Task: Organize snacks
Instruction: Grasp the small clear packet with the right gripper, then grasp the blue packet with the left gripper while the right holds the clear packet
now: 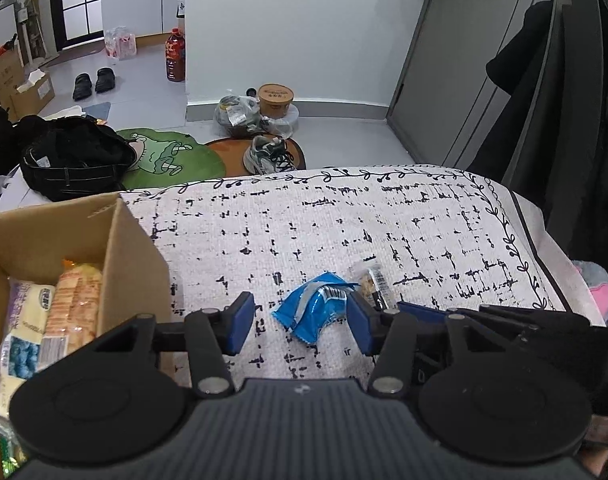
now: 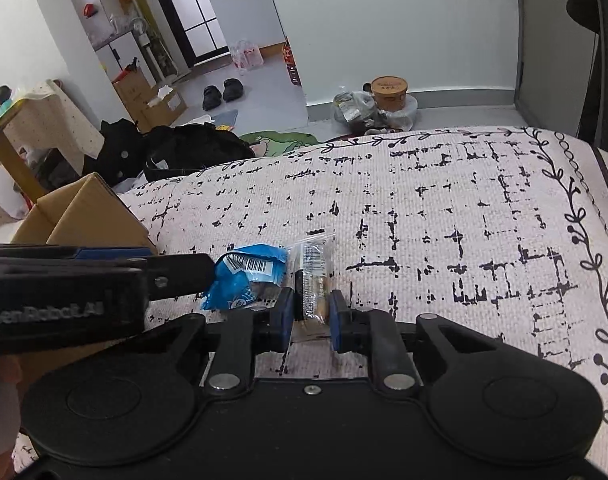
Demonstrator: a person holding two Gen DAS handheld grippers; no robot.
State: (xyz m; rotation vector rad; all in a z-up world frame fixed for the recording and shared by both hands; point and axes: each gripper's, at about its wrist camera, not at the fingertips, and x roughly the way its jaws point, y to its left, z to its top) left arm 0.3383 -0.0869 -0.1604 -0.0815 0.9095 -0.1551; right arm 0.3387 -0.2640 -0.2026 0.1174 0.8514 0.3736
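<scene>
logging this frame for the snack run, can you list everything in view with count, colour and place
blue snack packet: 1, blue, on the cloth between the left tool's pads
clear snack bar: 1, clear wrapper, right of the blue packet, gripped
cardboard box: 1, brown, left, open
packs in box: several, orange and pale
patterned cloth: 1, white and black
sneaker: 1, grey, floor
paper tub: 1, brown, floor
left tool: 1, black, blue pads, open
right tool: 1, black, shut on the bar

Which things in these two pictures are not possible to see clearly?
- Cardboard box: left wrist view, cut off by the left edge; the left gripper covers its lower contents.
- Blue packet: right wrist view, partly behind the left gripper.
- Clear snack bar: label too small; the right gripper covers its near end.
</scene>
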